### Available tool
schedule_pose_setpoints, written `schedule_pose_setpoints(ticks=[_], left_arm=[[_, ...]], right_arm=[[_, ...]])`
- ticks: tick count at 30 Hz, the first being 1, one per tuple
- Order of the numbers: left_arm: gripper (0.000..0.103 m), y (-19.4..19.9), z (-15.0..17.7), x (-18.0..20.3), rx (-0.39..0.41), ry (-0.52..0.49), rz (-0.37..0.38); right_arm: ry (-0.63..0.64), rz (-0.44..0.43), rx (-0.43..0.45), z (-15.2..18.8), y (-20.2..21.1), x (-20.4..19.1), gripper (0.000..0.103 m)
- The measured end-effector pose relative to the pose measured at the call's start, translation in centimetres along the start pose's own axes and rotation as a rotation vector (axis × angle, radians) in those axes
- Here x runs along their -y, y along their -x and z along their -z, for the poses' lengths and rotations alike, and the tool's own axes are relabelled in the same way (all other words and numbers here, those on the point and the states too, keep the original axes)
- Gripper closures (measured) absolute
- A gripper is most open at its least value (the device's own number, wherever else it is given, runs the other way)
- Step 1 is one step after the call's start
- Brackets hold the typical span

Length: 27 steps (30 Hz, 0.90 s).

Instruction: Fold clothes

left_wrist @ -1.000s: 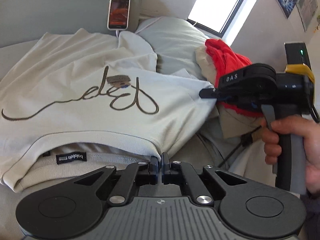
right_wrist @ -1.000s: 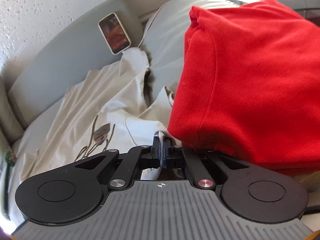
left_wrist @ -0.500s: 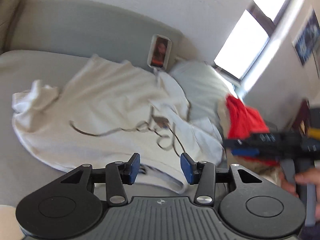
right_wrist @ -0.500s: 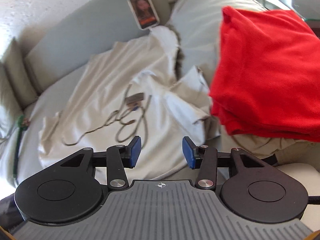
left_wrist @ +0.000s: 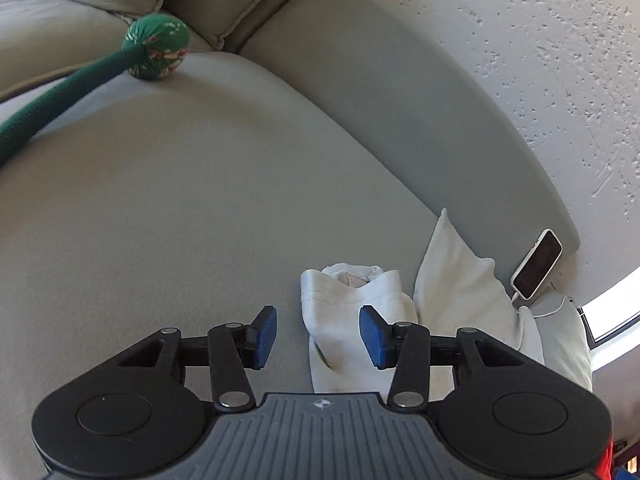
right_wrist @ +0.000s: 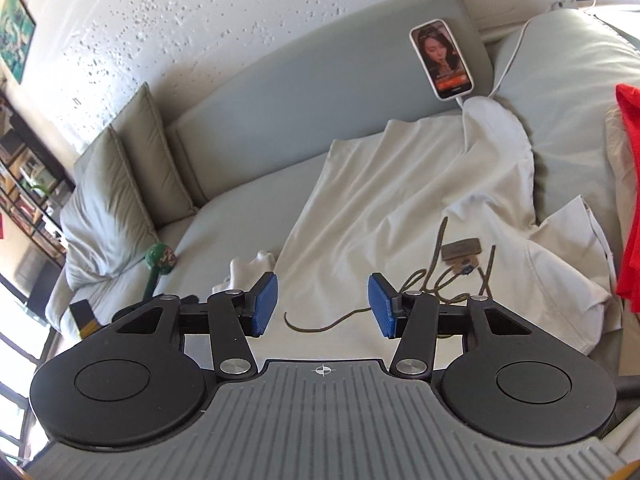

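Note:
A cream T-shirt (right_wrist: 400,200) with brown script lettering (right_wrist: 460,276) lies spread and wrinkled on the grey sofa seat (right_wrist: 240,216). My right gripper (right_wrist: 322,306) hovers open above its near hem, with nothing between the blue pads (right_wrist: 380,308). In the left wrist view, a bunched cream sleeve (left_wrist: 352,304) of the shirt lies on the seat (left_wrist: 200,200). My left gripper (left_wrist: 316,336) is open just over that sleeve, its right pad (left_wrist: 372,338) above the cloth. A red garment (right_wrist: 628,200) sits folded at the right edge.
A phone (right_wrist: 442,58) on a white cable leans against the sofa backrest (right_wrist: 320,92). A green fabric ball on a handle (left_wrist: 156,52) rests at the seat's far left. Grey cushions (right_wrist: 108,200) stand at the sofa's left end, and another grey cushion (right_wrist: 568,80) at the right.
Both grippers let go of the shirt's hem and opened. The left one swung left to the sleeve end; the right one pulled back and up from the red garment.

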State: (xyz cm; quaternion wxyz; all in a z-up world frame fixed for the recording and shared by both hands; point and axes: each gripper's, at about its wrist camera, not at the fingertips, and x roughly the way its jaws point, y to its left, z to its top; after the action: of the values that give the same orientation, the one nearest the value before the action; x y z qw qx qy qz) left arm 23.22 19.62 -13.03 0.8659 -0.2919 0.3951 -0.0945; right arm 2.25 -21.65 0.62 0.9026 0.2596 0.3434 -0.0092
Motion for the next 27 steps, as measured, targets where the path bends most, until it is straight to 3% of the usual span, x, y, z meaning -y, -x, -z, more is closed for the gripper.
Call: schedule_pose_setpoints(ticks=[4,6,7,8,12,15,18,24,27], left_arm=[[0.065,-2.5,-0.9,0.0,0.006,-0.027,-0.019],[0.084,-2.8,-0.9,0.3,0.015,-0.059,-0.028],[0.102,-2.3,-0.8,0.5,0.031,-0.071,-0.025],[0.103,-1.9,-0.7,0.6,0.048,-0.082,-0.021],[0.103,-0.2,-0.4,1.3,0.113,-0.129,-0.008],[0.103,3.1,-0.9,0.7,0.232,-0.026,0.002],[0.103,5.1,-1.6,-0.4,0.282,0.041,-0.062],[0.100,2.1,-0.8,-2.8,0.115,0.070,-0.183],[0.077,3.3,-0.3,-3.5,0.132,0.119,-0.190]], right_arm=[[-0.001,0.013,-0.019,0.4,-1.0,-0.3,0.051],[-0.001,0.020,-0.028,0.5,-1.4,-0.5,0.051],[-0.001,0.023,-0.033,0.6,-1.7,-0.6,0.051],[-0.001,0.026,-0.037,0.7,-1.9,-0.7,0.051],[-0.007,0.038,-0.054,1.0,-2.7,-0.8,0.051],[-0.012,0.040,-0.064,1.2,-3.1,-1.0,0.050],[-0.009,0.028,-0.072,1.3,-3.3,-1.3,0.051],[-0.036,0.011,-0.140,1.9,-4.8,-1.0,0.051],[-0.082,0.009,-0.178,2.1,-4.9,0.0,0.050]])
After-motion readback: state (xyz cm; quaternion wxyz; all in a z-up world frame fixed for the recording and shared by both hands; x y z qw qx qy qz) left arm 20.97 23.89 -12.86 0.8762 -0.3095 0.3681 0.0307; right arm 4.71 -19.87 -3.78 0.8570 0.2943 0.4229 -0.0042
